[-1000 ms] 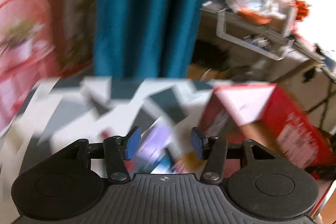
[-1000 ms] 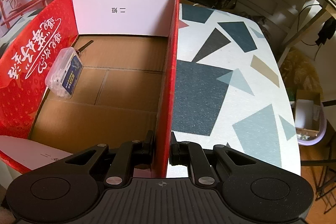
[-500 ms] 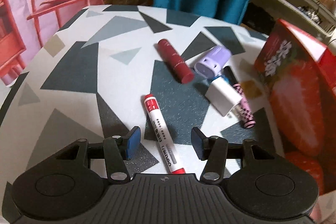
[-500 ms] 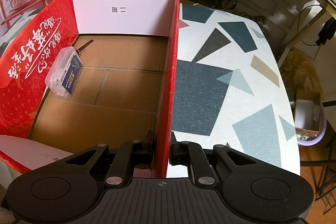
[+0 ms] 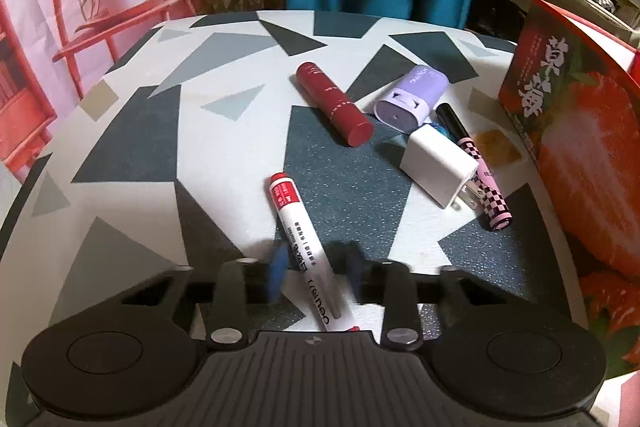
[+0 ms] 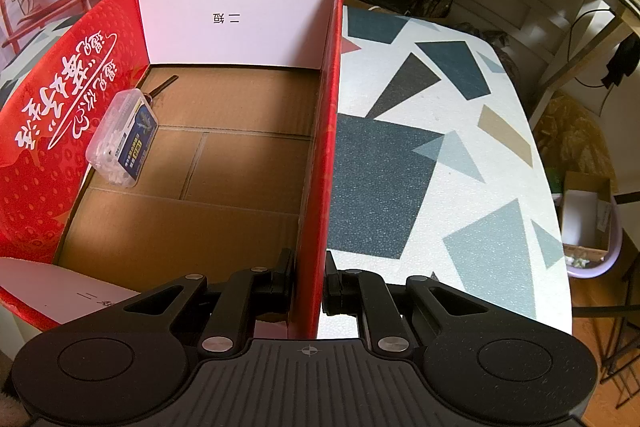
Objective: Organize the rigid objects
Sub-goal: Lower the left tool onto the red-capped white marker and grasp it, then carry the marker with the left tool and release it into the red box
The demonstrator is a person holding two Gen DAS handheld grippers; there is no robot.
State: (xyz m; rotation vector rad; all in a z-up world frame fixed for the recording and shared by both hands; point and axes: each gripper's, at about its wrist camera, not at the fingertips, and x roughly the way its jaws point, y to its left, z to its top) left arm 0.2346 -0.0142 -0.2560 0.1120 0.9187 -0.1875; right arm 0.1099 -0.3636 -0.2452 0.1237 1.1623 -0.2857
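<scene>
In the left wrist view, the left gripper (image 5: 314, 273) is low over the desk (image 5: 132, 131), which has a white top with grey and dark triangle patches. Its jaws have just been closing, and the blue pads (image 5: 277, 273) look blurred. Between them lies a white marker pen with a red cap (image 5: 302, 249). The jaws stand narrow, one on each side of the pen, but because of the blur I cannot tell if the pads already press on it. The pen lies on the desk with its red cap pointing away from the camera. Farther back lies a dark red cylinder-shaped lipstick tube (image 5: 334, 103). To its right are a small lilac plastic case (image 5: 412, 97), a white plug adapter with metal prongs (image 5: 438, 165) and a thin pink and black checked tube (image 5: 478, 169), close together. At the right edge stands a red cardboard box printed with strawberries (image 5: 576, 123).

In the right wrist view, the right gripper (image 6: 308, 281) has its jaws nearly fully closed on the right wall of the same red cardboard box (image 6: 326, 131), one jaw inside and one outside. Inside the box, a clear plastic case with a blue label (image 6: 122, 137) leans against the left wall, and a thin dark stick-like thing (image 6: 162, 85) lies behind it.
</scene>
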